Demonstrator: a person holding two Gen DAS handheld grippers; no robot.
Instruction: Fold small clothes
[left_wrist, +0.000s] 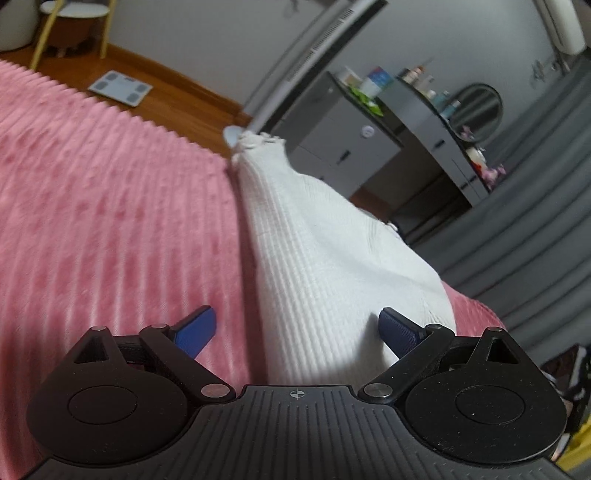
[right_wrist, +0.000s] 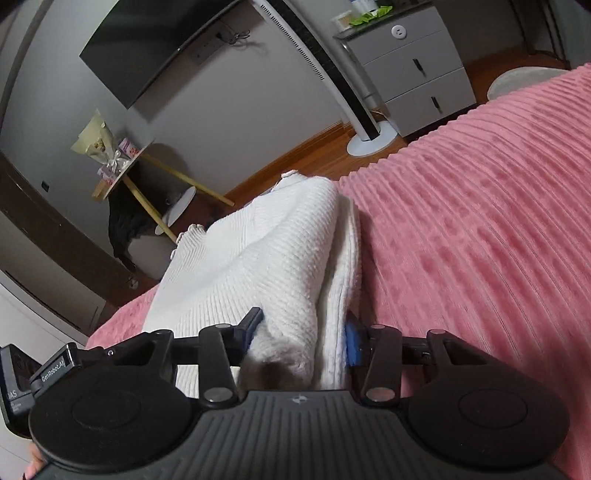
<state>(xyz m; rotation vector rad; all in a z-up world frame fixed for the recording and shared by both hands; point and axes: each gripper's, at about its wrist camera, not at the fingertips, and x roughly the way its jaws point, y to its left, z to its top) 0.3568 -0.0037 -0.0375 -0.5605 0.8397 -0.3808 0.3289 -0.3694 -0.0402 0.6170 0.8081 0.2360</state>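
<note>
Spread left gripper (left_wrist: 297, 328) over white knit garment (left_wrist: 314, 240) near bed (left_wrist: 92, 203) edge; right gripper (right_wrist: 303, 332) loosely open around its fold.

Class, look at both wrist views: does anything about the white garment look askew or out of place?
Yes. The white knit garment overhangs the edge of the pink bedspread towards the floor, its folded layers bunched unevenly.
</note>
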